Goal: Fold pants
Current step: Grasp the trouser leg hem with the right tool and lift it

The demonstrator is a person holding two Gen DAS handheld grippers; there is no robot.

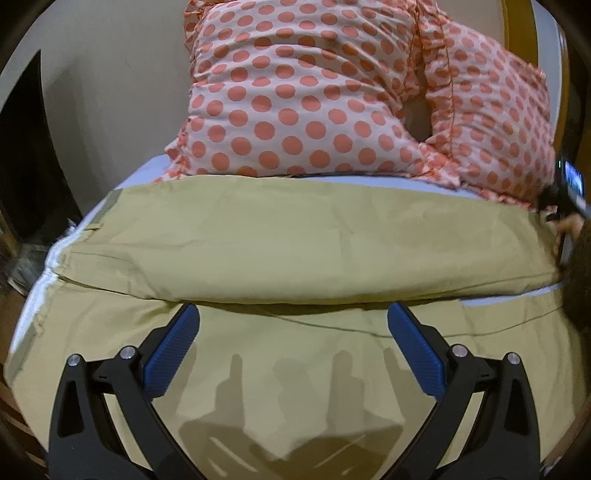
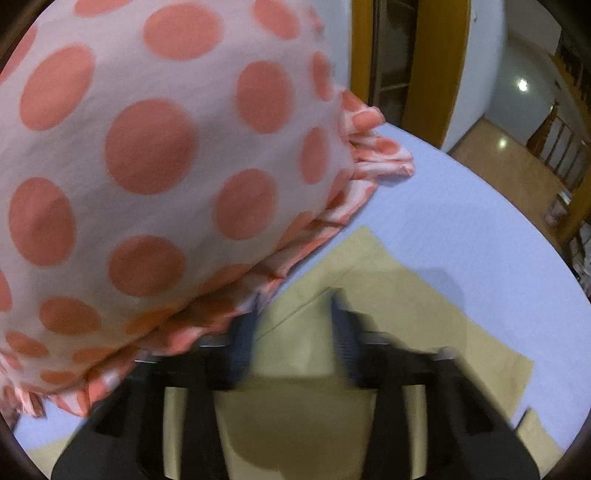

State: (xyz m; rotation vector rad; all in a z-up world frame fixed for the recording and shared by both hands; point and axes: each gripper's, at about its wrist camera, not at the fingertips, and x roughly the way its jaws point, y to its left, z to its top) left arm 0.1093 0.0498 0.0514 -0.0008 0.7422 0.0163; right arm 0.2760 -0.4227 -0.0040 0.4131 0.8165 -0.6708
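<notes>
Two blue-padded fingers (image 1: pixel 173 350) of the left gripper (image 1: pixel 293 321) spread wide, nothing between them, hovering over the khaki pants (image 1: pixel 295 236). Spread flat across a pale blue bedsheet (image 1: pixel 369 181), those pants, with one leg lying crosswise as a raised fold just beyond the fingertips and more khaki cloth running beneath the jaws toward the camera. Shadows of the gripper frame cast on the near cloth. Farther back, touching the far edge of the pants, two polka-dot pillows (image 1: pixel 295 92), white with coral dots and ruffled borders, leaning together. At the far right edge, partly cut off, the right gripper's body with a small lit screen, blurred by the lens rim. Dark doorway at the far left; wooden door frame (image 1: pixel 517 26) at upper right. In the right wrist view, heavily motion-blurred, the right gripper (image 2: pixel 293 302) with jaws parted a moderate way and nothing visibly caught between them, khaki cloth (image 2: pixel 388 302) showing through the gap. Left finger close beside the ruffled hem of the nearest pillow (image 2: pixel 147 166), contact impossible to judge through the blur. Beyond the fingertips, a corner of the pants ending on bare sheet (image 2: pixel 480 221). Past the bed, yellow door frame (image 2: pixel 436 66), glossy wooden floor (image 2: pixel 509 166) and a wooden railing at right.
</notes>
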